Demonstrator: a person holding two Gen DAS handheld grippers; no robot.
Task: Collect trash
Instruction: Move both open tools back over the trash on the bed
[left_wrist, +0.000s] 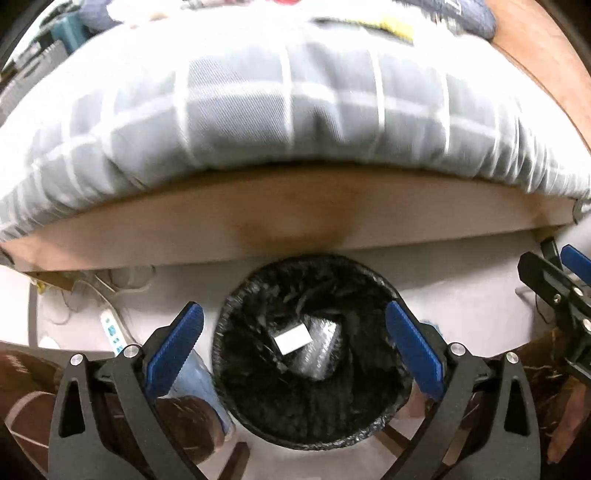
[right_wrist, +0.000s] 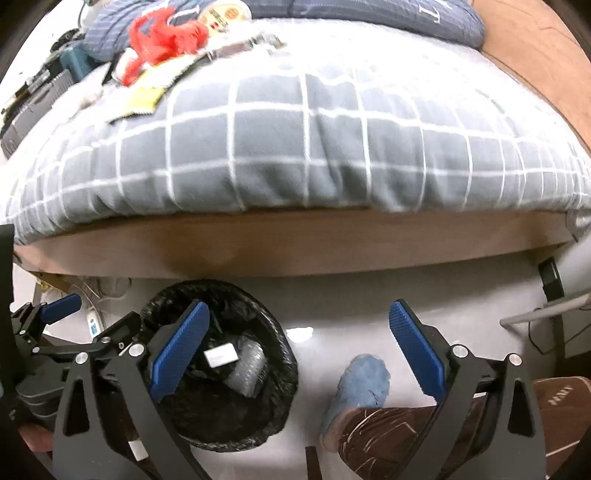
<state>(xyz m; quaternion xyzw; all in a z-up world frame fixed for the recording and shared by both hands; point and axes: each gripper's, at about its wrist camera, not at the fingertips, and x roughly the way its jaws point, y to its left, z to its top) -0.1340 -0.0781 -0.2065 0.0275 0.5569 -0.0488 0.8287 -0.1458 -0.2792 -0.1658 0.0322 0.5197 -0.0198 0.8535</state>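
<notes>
Now both tongs, left tongs (left_wrist: 294, 341) and right tongs (right_wrist: 299, 350), gape empty above the bin (left_wrist: 369, 428); reaching bedward for the wrappers (right_wrist: 147, 98) might tip it.

**What the frames left unclear**

The quilt (left_wrist: 295, 110) was smeared by blur in the left view. The left gripper's (left_wrist: 293, 339) arms ran off the bottom edge; the right gripper (right_wrist: 299, 347) covered part of the bin (right_wrist: 266, 332). The white slip (left_wrist: 291, 338) in the bin carried no readable marking. Clutter (right_wrist: 162, 40) on the bed was too small to identify.
</notes>
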